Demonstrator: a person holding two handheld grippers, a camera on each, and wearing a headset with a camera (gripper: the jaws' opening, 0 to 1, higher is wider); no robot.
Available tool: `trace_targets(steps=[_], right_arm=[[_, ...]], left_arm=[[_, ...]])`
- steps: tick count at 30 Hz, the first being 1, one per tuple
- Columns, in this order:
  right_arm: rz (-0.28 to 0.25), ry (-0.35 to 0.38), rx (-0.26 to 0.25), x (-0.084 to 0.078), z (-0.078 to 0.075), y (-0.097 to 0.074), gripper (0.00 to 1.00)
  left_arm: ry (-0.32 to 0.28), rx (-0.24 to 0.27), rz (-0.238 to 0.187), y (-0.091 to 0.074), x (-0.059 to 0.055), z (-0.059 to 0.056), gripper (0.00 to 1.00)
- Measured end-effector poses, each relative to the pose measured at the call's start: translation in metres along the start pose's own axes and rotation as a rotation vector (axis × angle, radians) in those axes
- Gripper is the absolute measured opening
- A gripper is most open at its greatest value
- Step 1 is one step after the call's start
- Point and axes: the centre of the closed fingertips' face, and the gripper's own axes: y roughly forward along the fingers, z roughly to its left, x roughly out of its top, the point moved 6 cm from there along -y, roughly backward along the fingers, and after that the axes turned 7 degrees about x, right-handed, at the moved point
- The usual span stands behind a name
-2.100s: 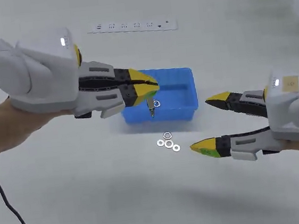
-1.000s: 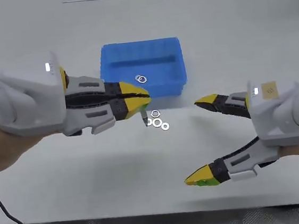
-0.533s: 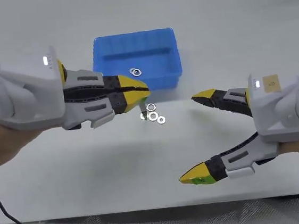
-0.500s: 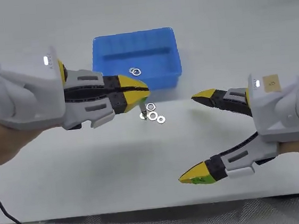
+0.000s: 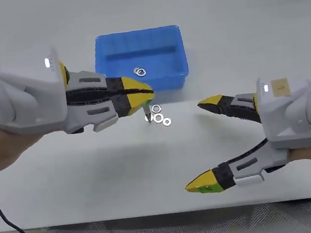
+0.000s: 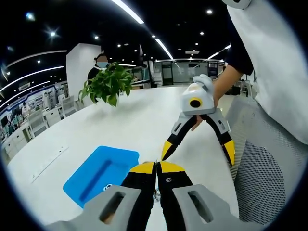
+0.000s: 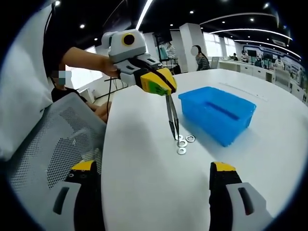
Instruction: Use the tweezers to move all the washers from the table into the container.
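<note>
Tweezers [image 5: 147,116] mostly behind left gripper [image 5: 148,92]; contact with washers [image 5: 160,117] indiscernible.

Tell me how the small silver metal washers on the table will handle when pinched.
The small silver metal washers lie flat and thin, so they are likely hard to pinch and apt to slide on the smooth white table. They cluster closely, so nudging one probably shifts its neighbours.

- The right gripper [image 7: 153,167] shows its two yellow-tipped jaws at the bottom edge, spread wide apart.
- The left gripper [image 7: 166,87] enters from the upper left, its jaws clamped on the tweezers [image 7: 172,118].
- The tweezers point down, with their tips at three washers [image 7: 182,144] clustered on the white table [image 7: 139,187].
- The blue container [image 7: 216,115] sits near the washers.
</note>
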Motion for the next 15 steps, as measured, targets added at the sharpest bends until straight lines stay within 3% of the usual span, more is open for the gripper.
trace_targets(steps=[6, 15], right_arm=[[-0.002, -0.006, 0.014, 0.006, -0.003, 0.005, 0.96], [-0.022, -0.029, 0.05, 0.031, -0.016, 0.025, 0.89]], left_arm=[[-0.049, -0.034, 0.02, 0.0, 0.001, -0.002, 0.05], [-0.095, -0.06, 0.072, -0.004, 0.0, 0.004, 0.05]])
